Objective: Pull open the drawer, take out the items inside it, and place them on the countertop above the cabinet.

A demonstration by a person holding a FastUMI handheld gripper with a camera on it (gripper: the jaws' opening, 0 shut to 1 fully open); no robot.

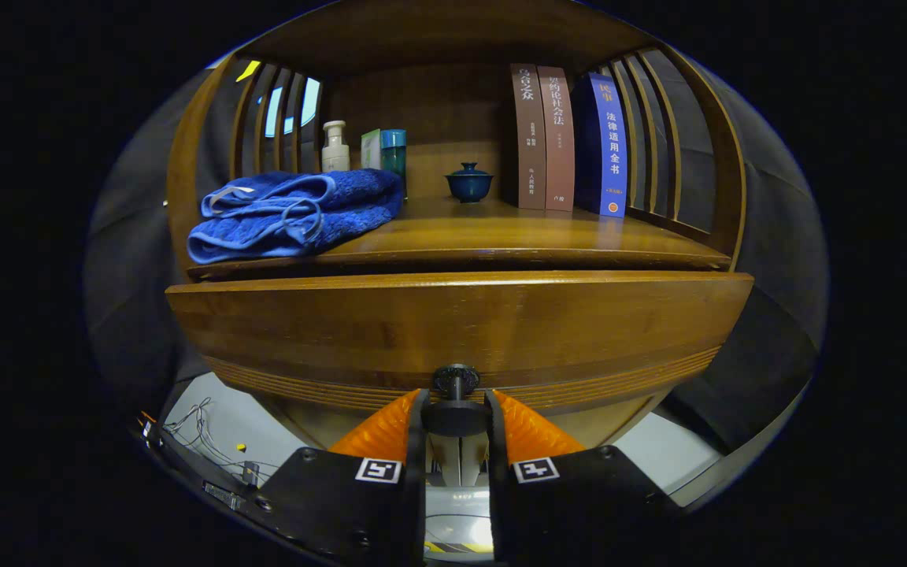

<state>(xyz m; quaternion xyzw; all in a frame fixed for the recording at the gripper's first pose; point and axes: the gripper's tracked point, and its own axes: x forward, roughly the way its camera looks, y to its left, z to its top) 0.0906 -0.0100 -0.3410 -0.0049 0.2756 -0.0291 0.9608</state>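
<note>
gripper view: gripper [456, 416] closed on the dark knob [456, 379] of the drawer [453, 331], one finger pressing each side of it. drawer front pulled slightly proud of the cabinet, contents hidden behind it. on the worktop [501, 232] above: folded blue towel [292, 211] near the left front edge, a pale pump bottle [335, 146], a green box [371, 148] and a teal bottle [394, 153] behind the towel, a small dark blue lidded cup [468, 183] mid-back, three upright books [568, 138] against the slatted right side. loose wires [198, 429] on the floor, lower left.
</note>
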